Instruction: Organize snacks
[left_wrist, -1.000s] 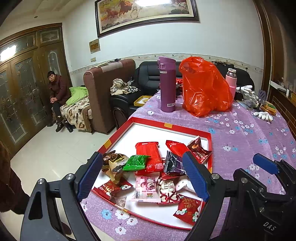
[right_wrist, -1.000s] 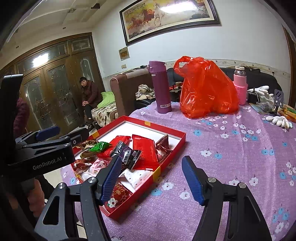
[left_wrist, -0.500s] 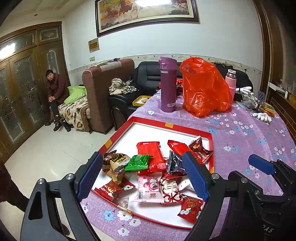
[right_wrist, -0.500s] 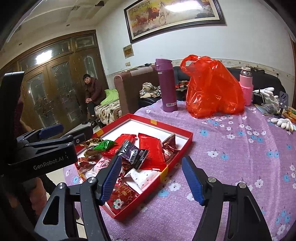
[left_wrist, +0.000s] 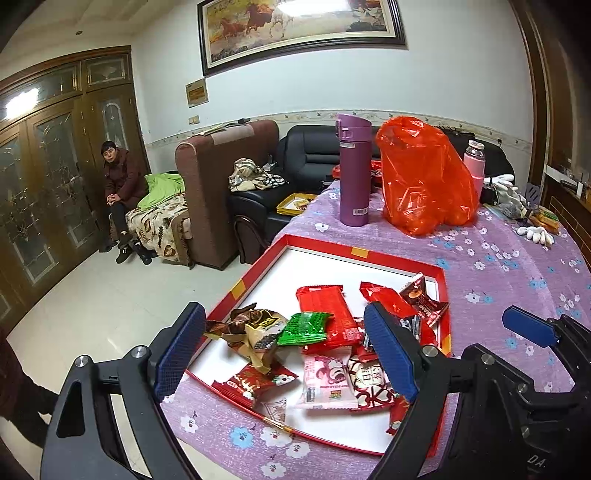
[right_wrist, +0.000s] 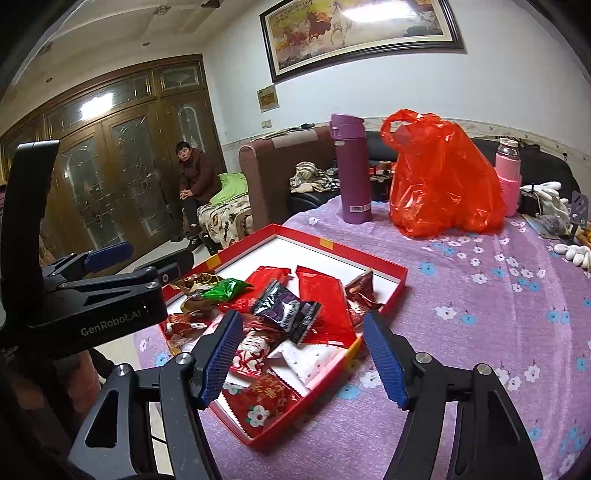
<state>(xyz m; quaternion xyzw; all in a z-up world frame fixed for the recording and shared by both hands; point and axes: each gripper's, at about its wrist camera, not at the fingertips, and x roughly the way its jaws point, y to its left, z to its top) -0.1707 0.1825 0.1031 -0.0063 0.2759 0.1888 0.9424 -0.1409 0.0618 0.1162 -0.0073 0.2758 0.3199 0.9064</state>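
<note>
A shallow red box with a white floor lies on the purple flowered tablecloth and holds a loose heap of several snack packets. Among them are a green packet, a long red packet, a brown packet and a pink packet. My left gripper hangs open over the near part of the box, empty. My right gripper is open and empty above the box's near corner; a black packet lies just beyond it. Each gripper shows at the edge of the other's view.
At the back of the table stand a purple flask, an orange plastic bag and a pink bottle. White gloves lie far right. The table's edge drops to the floor on the left. A person sits beyond, beside sofas.
My right gripper has drifted slightly toward the box, which now sits more centred between its fingers. The left gripper has held still. Both stay open.
</note>
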